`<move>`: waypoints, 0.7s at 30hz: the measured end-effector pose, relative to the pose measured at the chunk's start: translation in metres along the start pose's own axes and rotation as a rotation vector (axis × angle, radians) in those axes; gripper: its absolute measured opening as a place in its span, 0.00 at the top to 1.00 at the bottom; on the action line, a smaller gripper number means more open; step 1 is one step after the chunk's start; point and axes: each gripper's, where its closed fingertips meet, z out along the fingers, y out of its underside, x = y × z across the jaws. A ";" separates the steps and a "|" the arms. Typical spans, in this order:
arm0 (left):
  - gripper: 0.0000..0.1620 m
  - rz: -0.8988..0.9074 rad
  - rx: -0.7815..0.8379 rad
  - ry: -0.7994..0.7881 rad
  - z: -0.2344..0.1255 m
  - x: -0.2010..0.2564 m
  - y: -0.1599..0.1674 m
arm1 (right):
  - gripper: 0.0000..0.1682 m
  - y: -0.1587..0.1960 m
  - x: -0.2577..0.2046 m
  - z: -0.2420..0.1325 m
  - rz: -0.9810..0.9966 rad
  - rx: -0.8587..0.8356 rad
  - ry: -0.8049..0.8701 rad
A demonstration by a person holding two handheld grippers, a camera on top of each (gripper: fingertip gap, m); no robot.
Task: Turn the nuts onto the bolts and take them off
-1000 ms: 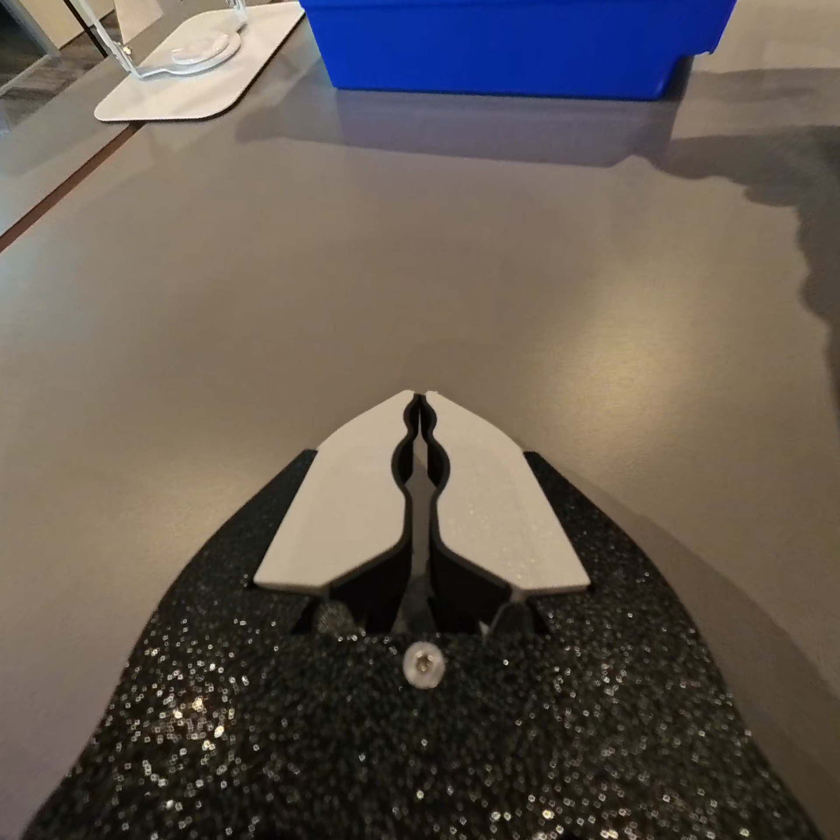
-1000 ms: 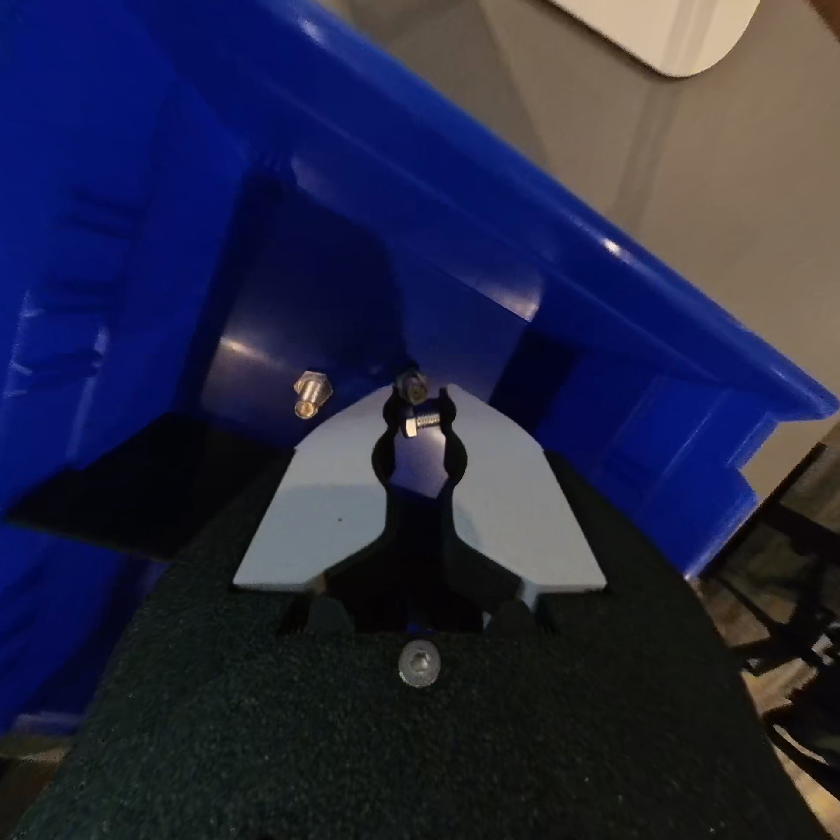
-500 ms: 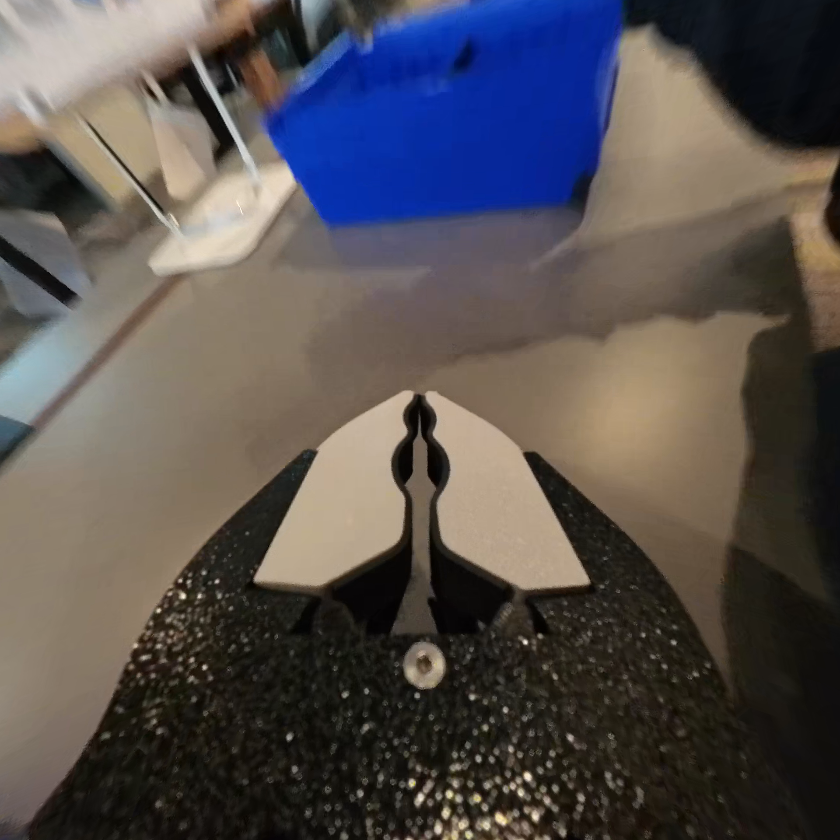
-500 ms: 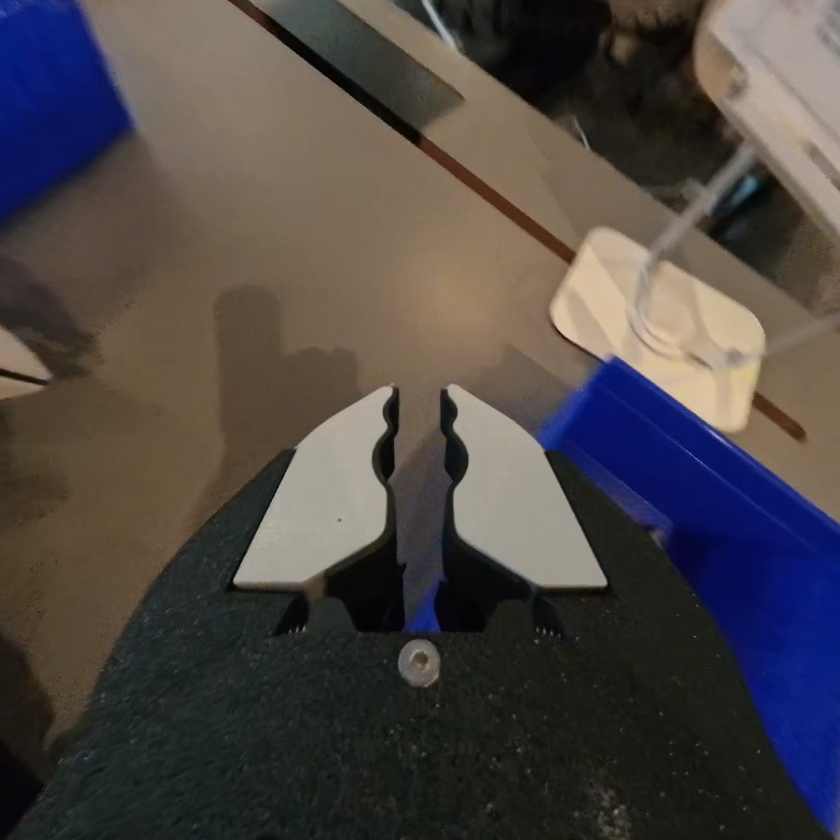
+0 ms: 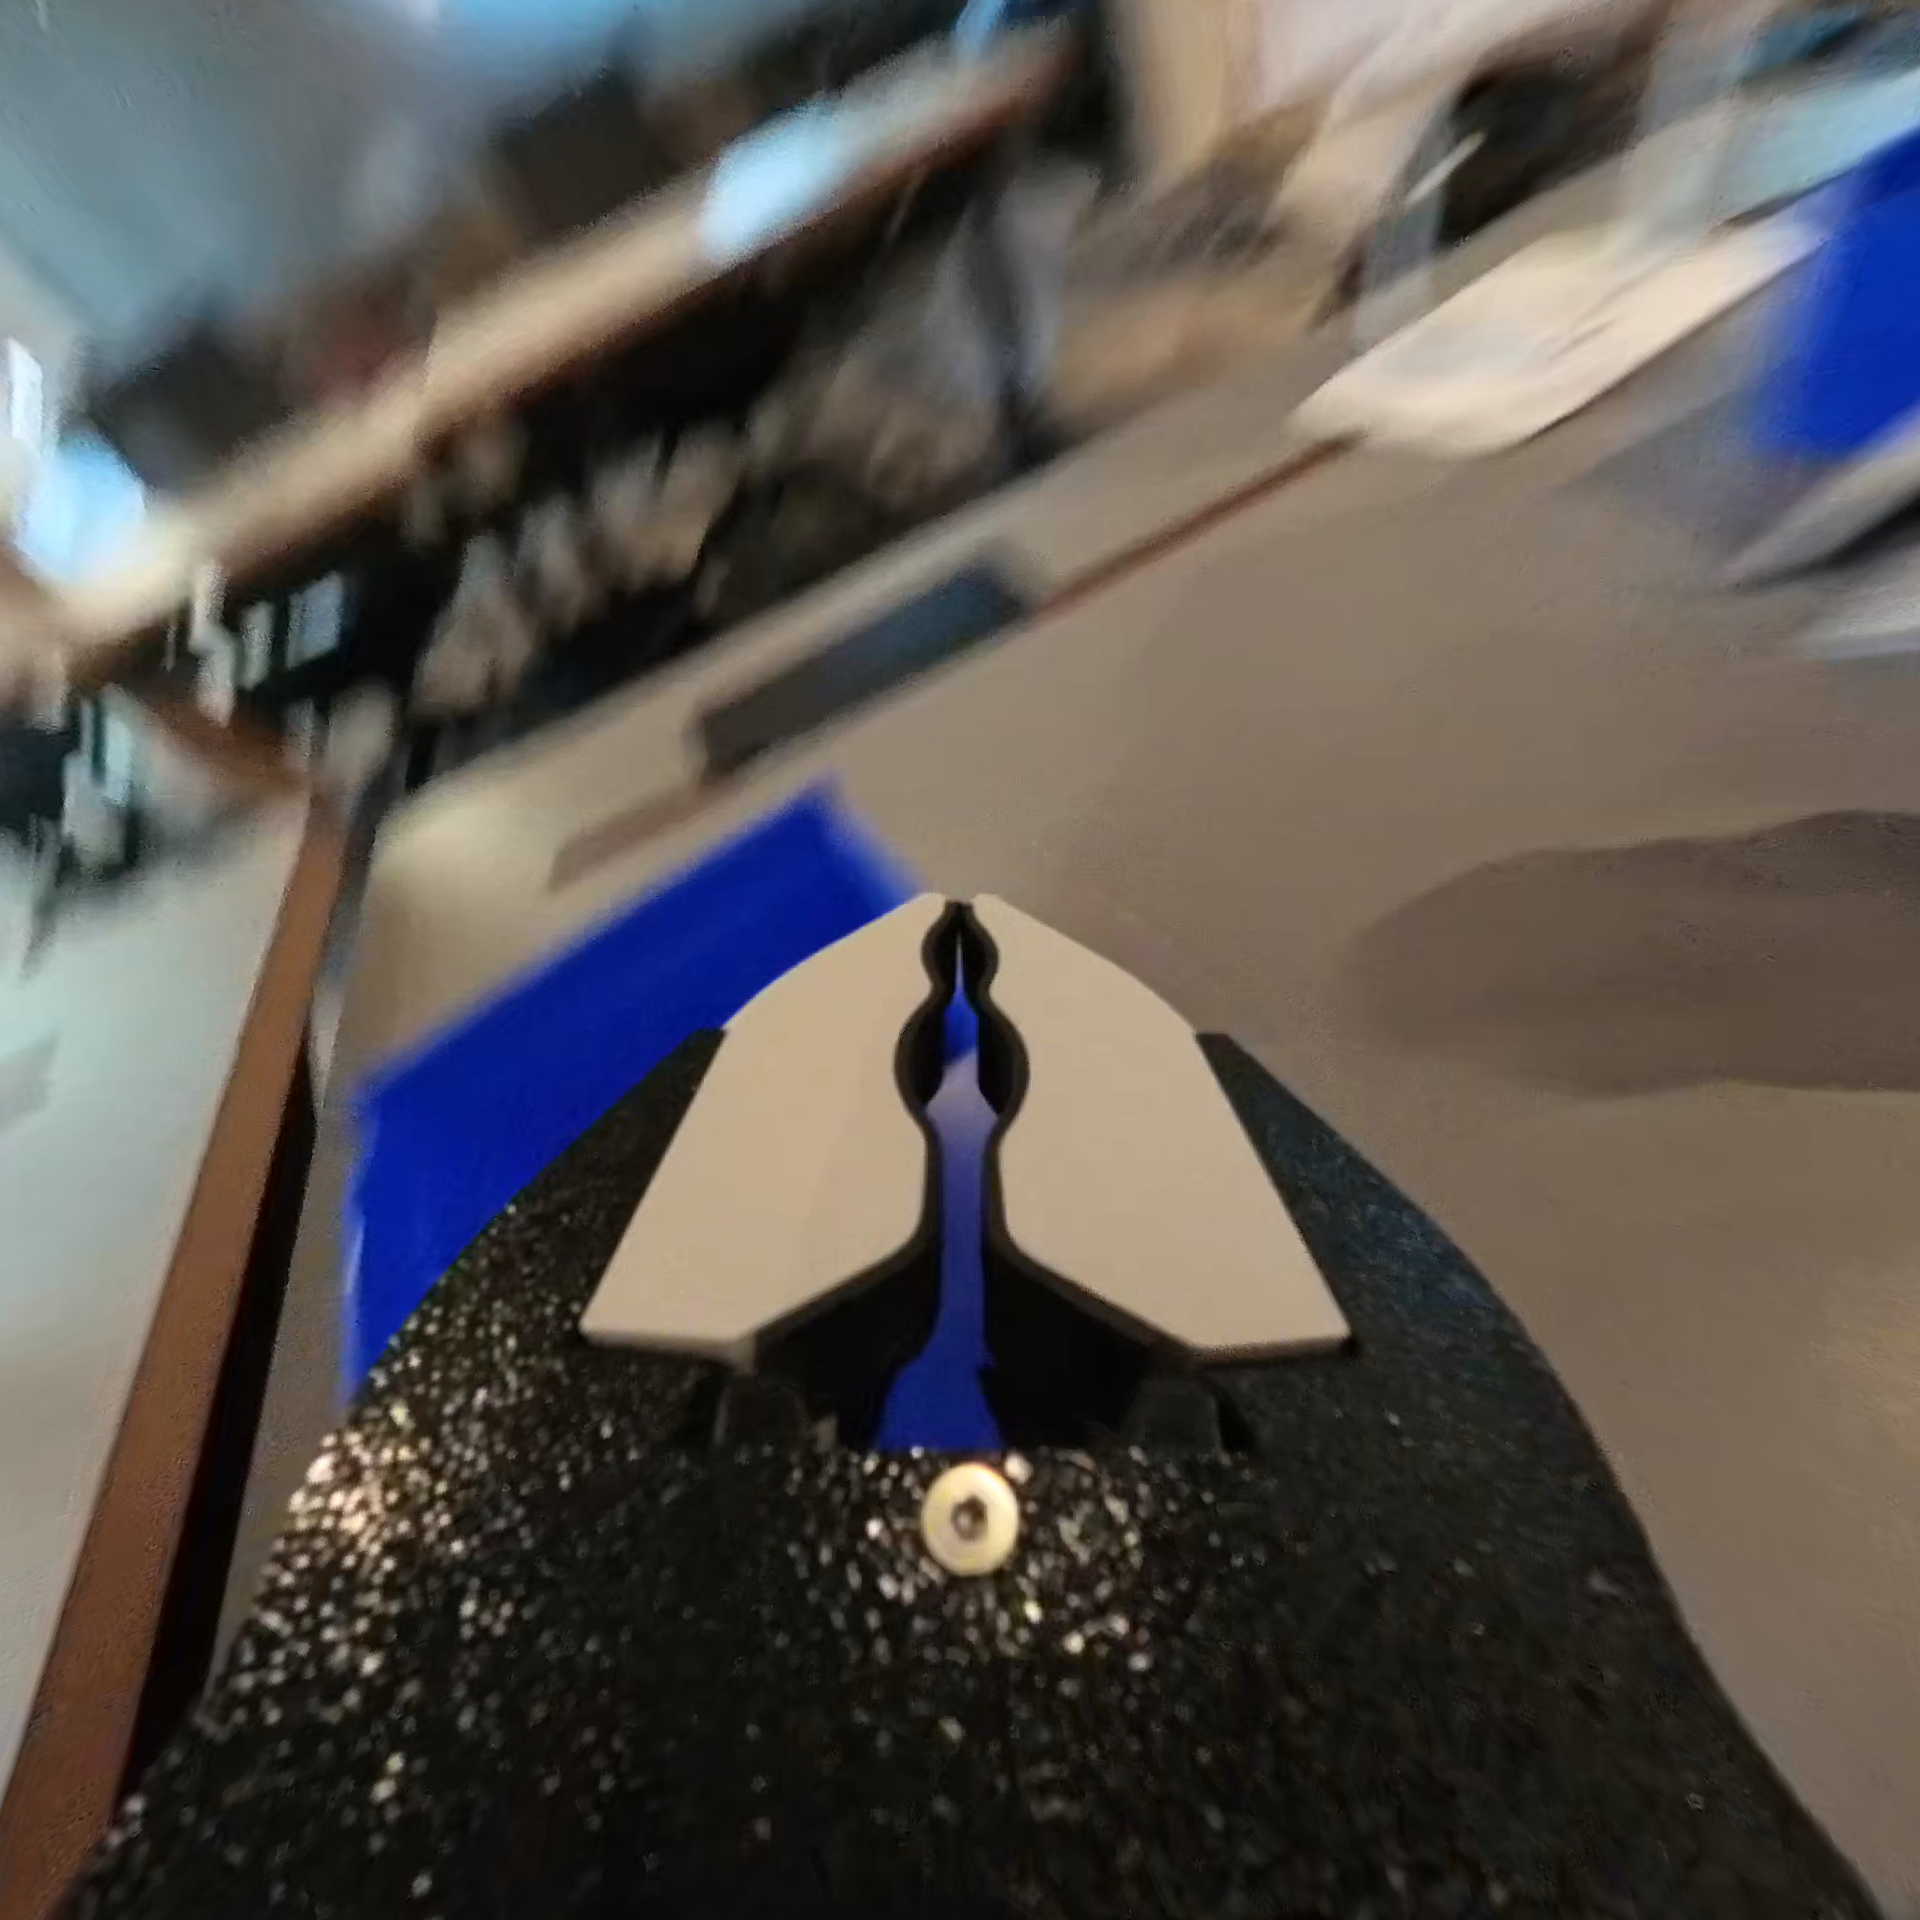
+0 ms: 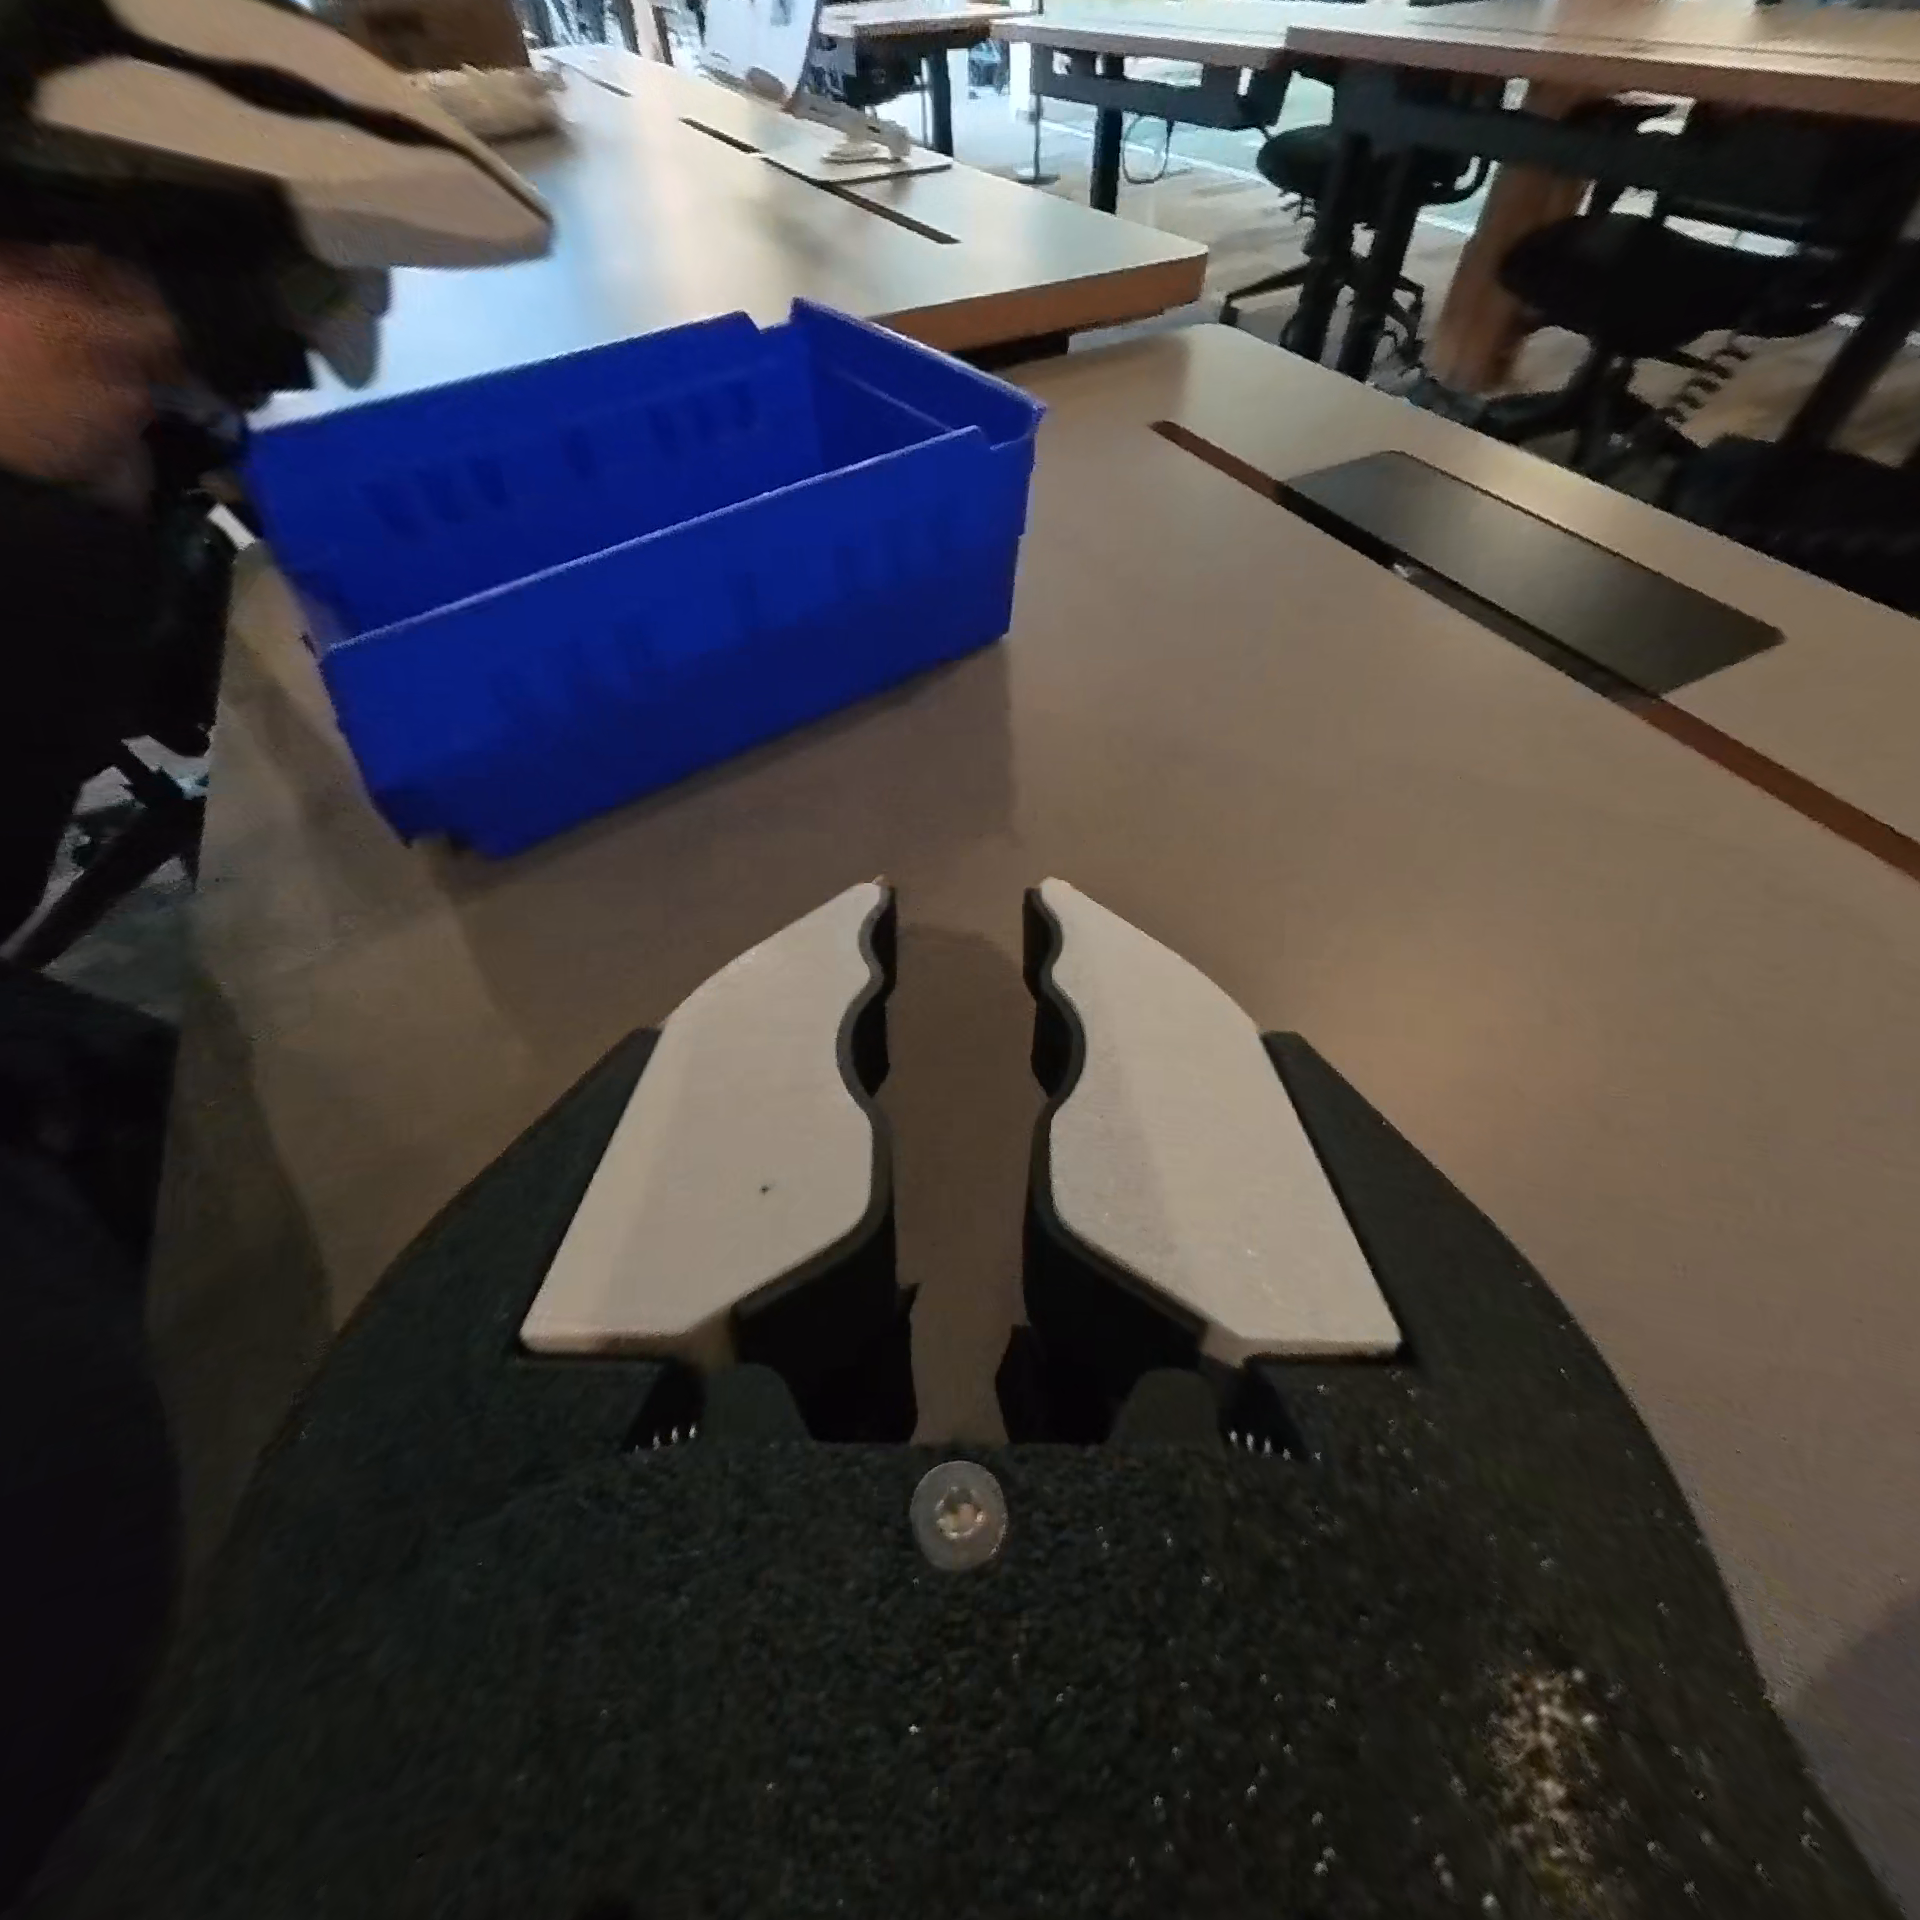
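Right tongs (image 6: pixel 958 904), now out of the blue bin (image 6: pixel 665 634), hang parted and empty; left tongs (image 5: pixel 961 914) stay clenched.

Bin (image 6: pixel 665 644): blue plastic, open-topped, on grey table (image 6: pixel 1351 831).
Panel (image 6: pixel 1527 566): black, flush in tabletop.
Background: desks, office chairs (image 6: pixel 1621 270).

Grey-brown table (image 6: pixel 1351 831), blue bin (image 6: pixel 665 665) on it, black inset panel (image 6: pixel 1538 571) nr far edge
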 end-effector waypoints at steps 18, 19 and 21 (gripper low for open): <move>0.78 -0.566 -0.777 -0.036 0.066 -0.074 0.169 | 0.87 -0.016 -0.012 -0.028 -0.024 0.115 -0.044; 0.78 -0.565 -0.795 -0.045 0.067 -0.075 0.172 | 0.87 -0.016 -0.013 -0.028 -0.026 0.113 -0.044; 0.81 -0.539 -0.831 -0.055 0.067 -0.077 0.179 | 0.87 -0.016 -0.013 -0.028 -0.026 0.113 -0.044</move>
